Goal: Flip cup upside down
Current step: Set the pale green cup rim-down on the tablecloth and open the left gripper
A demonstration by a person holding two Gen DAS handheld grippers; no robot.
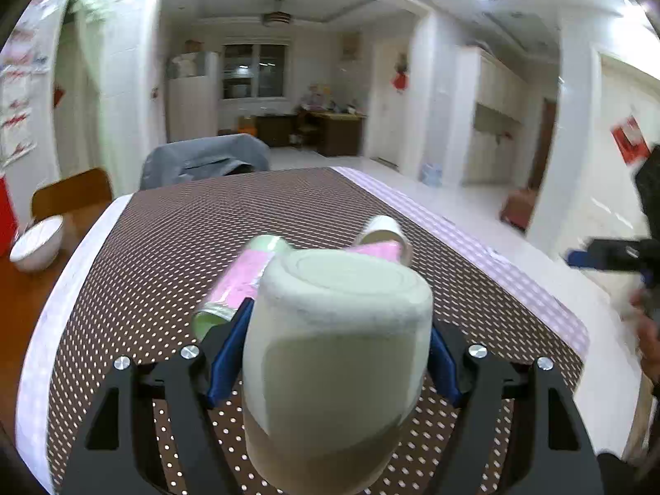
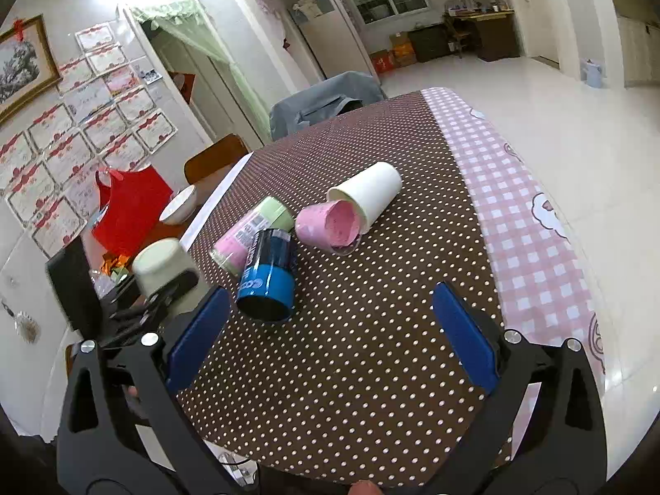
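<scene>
Left gripper (image 1: 336,354) clamped on pale green cup (image 1: 336,342), blue pads (image 1: 229,350) pressed to both sides. Cup base up and facing the camera, mouth down, lifted above the dotted brown tablecloth (image 1: 165,247); in the right wrist view, off the table's left edge.

Right gripper (image 2: 330,330) spread wide, nothing between its blue pads (image 2: 464,336), hovering over the tablecloth near the table's near edge.

Further in, around mid-table, a cluster lying on their sides:
- Blue-and-black cup (image 2: 268,274), nearest, open mouth toward the camera. White lettering on the blue band, not readable.
- Pink-and-green bottle (image 2: 251,233) touching it on the left, green cap pointing away. Label print too small to read.
- Pink cup (image 2: 328,225) just right of those, mouth toward the near right.
- White paper cup (image 2: 367,196) behind, rim against the pink cup.

Pink checked cloth (image 2: 515,206) along the table's right edge. White bowl (image 2: 178,205) and red bag (image 2: 132,202) off the left edge. Grey-covered chair (image 2: 326,97) at the far edge. Certificates (image 2: 82,123) on the left wall, text illegible.
</scene>
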